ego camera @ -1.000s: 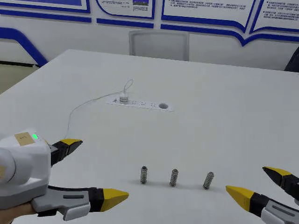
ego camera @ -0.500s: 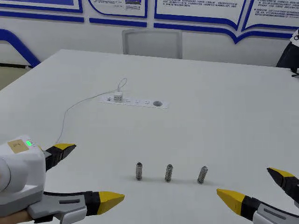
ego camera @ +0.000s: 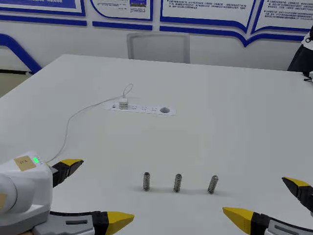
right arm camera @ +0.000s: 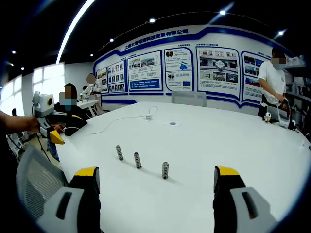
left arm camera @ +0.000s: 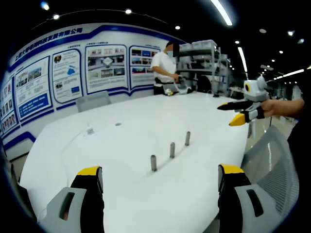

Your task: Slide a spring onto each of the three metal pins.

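Across most of the head view spreads a large white table (ego camera: pixel 234 98), with a grey chair (ego camera: pixel 158 47) at its far edge below blue-and-white wall boards (ego camera: pixel 205 12). At the near edge, two hand-held grippers with grey bodies, black jaws and yellow tips reach over the tabletop. The left gripper (ego camera: pixel 105 188) sits at lower left, a green light on its white housing; its jaws are spread wide with nothing between them. The right gripper (ego camera: pixel 254 196) sits at lower right, jaws likewise spread wide and holding nothing. Farther back on the table lies a white power strip (ego camera: pixel 142 108) with a small white plug in it, and a thin white cable (ego camera: pixel 68 129) curves off toward the left edge. Between the two grippers, near the front of the table, three short metal pins (ego camera: pixel 178 176) stand upright in a straight, evenly spaced row. Each pin carries a grey coil spring (ego camera: pixel 146 182) around it, covering nearly its full height. Neither gripper touches them.
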The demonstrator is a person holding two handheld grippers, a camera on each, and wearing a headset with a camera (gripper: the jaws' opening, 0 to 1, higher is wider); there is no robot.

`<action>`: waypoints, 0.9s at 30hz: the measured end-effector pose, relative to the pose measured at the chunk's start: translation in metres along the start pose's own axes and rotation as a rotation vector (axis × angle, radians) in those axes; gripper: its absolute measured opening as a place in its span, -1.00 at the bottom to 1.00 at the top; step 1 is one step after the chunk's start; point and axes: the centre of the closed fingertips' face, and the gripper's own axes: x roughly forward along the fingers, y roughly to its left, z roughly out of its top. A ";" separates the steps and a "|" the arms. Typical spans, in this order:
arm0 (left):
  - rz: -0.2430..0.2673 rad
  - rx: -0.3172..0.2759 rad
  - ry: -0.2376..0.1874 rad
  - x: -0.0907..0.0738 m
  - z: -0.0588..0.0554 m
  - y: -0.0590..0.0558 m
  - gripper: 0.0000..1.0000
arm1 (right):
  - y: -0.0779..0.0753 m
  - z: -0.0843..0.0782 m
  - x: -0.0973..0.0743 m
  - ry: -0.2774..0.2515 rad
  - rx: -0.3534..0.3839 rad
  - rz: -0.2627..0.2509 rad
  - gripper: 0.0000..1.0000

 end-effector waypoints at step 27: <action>0.007 -0.004 0.014 0.000 -0.007 0.005 1.00 | -0.007 -0.007 -0.006 0.024 0.070 -0.031 0.96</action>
